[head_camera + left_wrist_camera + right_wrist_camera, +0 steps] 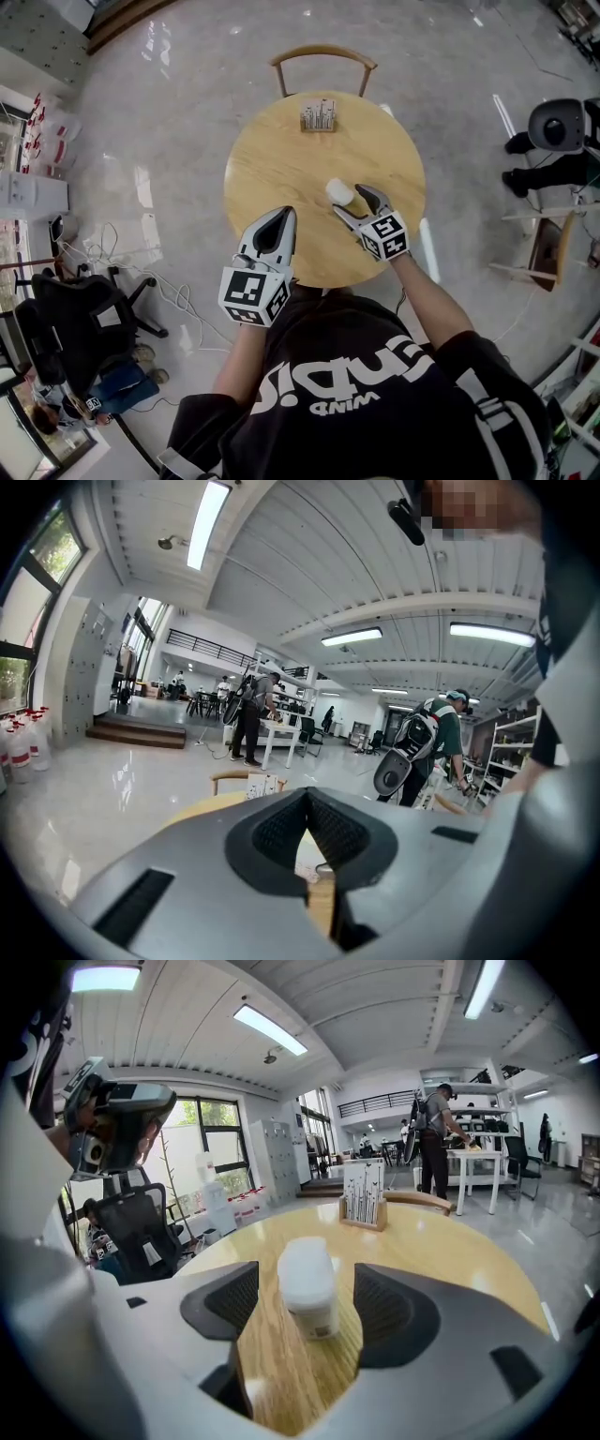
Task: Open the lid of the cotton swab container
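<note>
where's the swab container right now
In the head view the container stands right of the table's centre, just ahead of the right gripper; the right gripper view shows it upright between the open jaws, untouched.

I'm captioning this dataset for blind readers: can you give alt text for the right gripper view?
A small white cotton swab container, lid on, stands upright on a round wooden table between the open right tongs, with a gap on each side. A wooden card holder sits near the table's far edge.
</note>
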Demonstrator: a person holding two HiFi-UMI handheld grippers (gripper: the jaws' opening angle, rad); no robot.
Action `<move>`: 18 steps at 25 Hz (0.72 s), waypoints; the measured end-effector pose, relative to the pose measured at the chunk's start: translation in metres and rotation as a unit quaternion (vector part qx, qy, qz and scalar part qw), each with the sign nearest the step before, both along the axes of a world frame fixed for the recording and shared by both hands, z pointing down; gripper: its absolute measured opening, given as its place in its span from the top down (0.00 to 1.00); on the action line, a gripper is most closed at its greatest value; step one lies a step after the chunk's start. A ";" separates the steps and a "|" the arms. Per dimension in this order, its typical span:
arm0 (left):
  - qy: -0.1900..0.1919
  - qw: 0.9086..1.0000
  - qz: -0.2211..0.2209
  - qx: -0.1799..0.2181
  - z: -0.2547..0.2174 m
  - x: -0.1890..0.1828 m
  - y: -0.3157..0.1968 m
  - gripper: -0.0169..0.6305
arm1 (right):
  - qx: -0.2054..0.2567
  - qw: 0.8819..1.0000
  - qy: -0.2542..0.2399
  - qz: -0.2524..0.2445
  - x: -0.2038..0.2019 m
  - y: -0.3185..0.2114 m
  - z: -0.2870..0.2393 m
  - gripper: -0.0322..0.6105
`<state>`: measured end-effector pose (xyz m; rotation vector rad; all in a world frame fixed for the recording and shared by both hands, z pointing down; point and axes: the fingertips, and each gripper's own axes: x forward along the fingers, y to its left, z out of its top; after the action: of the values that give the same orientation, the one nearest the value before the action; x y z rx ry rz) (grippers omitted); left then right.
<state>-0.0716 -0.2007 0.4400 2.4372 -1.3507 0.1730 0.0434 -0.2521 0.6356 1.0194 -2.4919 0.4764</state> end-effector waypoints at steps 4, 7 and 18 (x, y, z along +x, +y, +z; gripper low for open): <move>-0.006 1.000 -0.002 -0.005 0.002 -0.004 0.001 0.96 | -0.013 1.000 0.011 0.004 -0.002 -0.006 0.018 0.47; -0.007 1.000 -0.006 -0.009 0.006 -0.008 0.001 0.96 | -0.022 0.999 0.023 0.012 -0.003 -0.010 0.033 0.47; -0.002 1.000 -0.012 -0.019 0.013 -0.016 -0.001 0.96 | -0.039 0.998 0.046 0.009 -0.019 -0.015 0.053 0.47</move>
<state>-0.0876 -0.2012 0.4533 2.3892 -1.3654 0.1956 0.0243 -0.2671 0.6888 1.0106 -2.3661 0.5166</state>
